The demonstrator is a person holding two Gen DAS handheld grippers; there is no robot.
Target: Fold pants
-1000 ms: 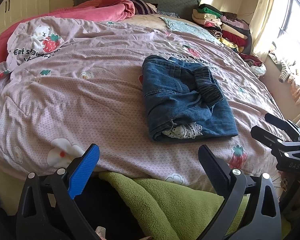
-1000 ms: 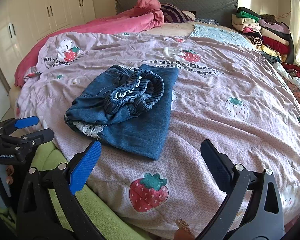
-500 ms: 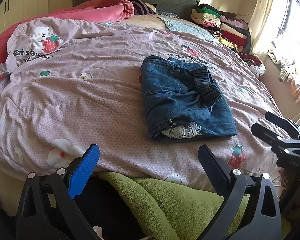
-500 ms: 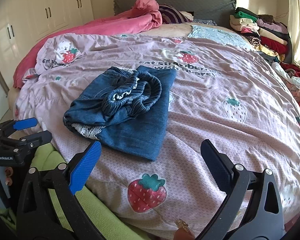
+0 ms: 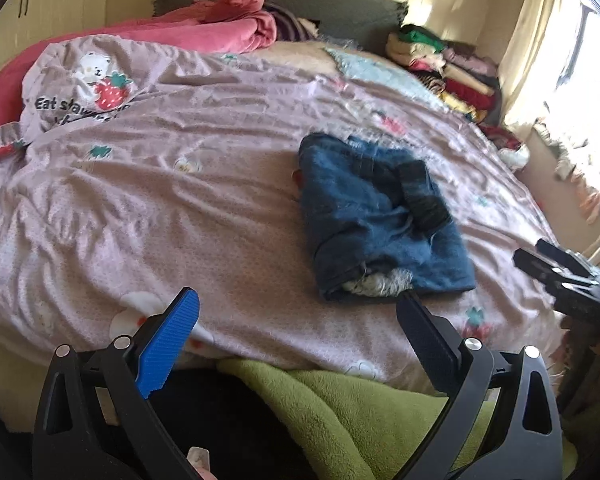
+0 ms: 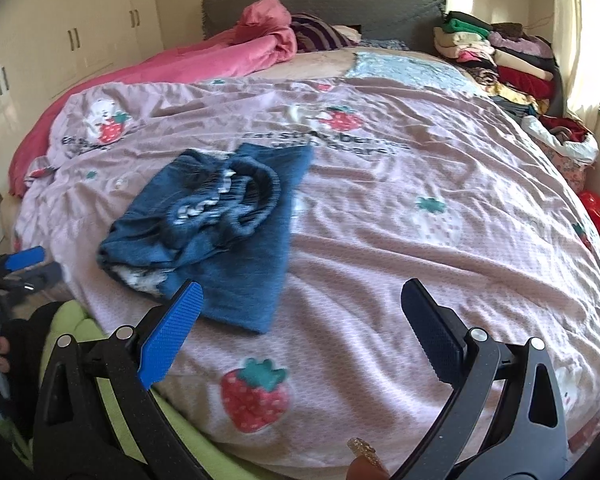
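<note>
Pants lie clear of both the left gripper and the right gripper, each with jaws spread wide and empty, the folded denim bundle resting near the bed's near edge on the strawberry-print quilt, above a green blanket.

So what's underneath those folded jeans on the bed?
The folded jeans lie on the pink strawberry-print duvet. White lace trim peeks from the fold; deeper inside is hidden.
</note>
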